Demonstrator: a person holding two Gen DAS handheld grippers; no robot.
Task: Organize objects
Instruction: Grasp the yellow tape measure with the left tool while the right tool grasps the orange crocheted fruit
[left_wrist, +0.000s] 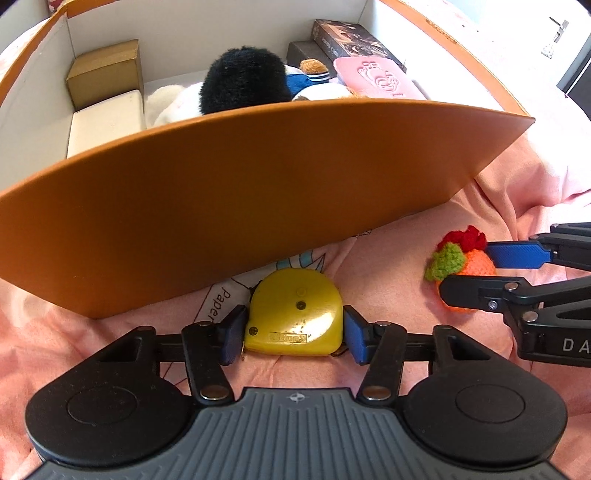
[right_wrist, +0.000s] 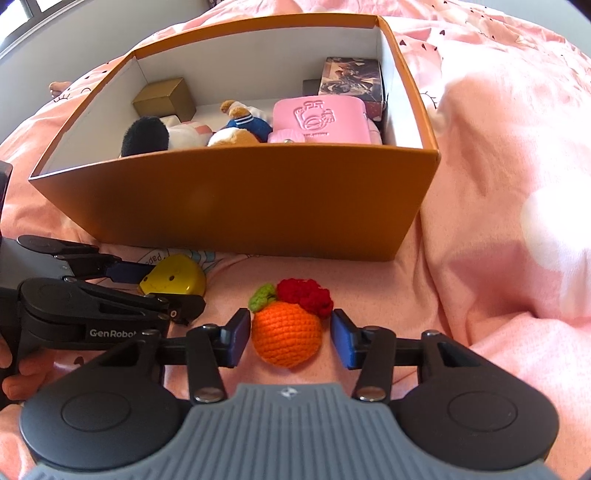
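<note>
The orange box (right_wrist: 236, 206) on the pink bedding (right_wrist: 498, 221) already holds most of the objects: a gold carton (right_wrist: 164, 98), plush toys (right_wrist: 236, 129), a pink case (right_wrist: 319, 120) and a dark printed box (right_wrist: 351, 79). Two things are left outside, both lying on the bedding just in front of the box's near wall.

The tape measure (left_wrist: 295, 314), a yellow, rounded, scuffed hard case, lies at 6 o'clock in the left view. The left gripper (left_wrist: 293, 330) brackets it, pads against or almost against its sides; whether it is truly clamped is hard to judge.

The crochet orange (right_wrist: 286, 332), soft, with a green leaf and red tuft, sits between the right gripper (right_wrist: 290, 338) fingers, which stand parted with a small gap on each side.
</note>
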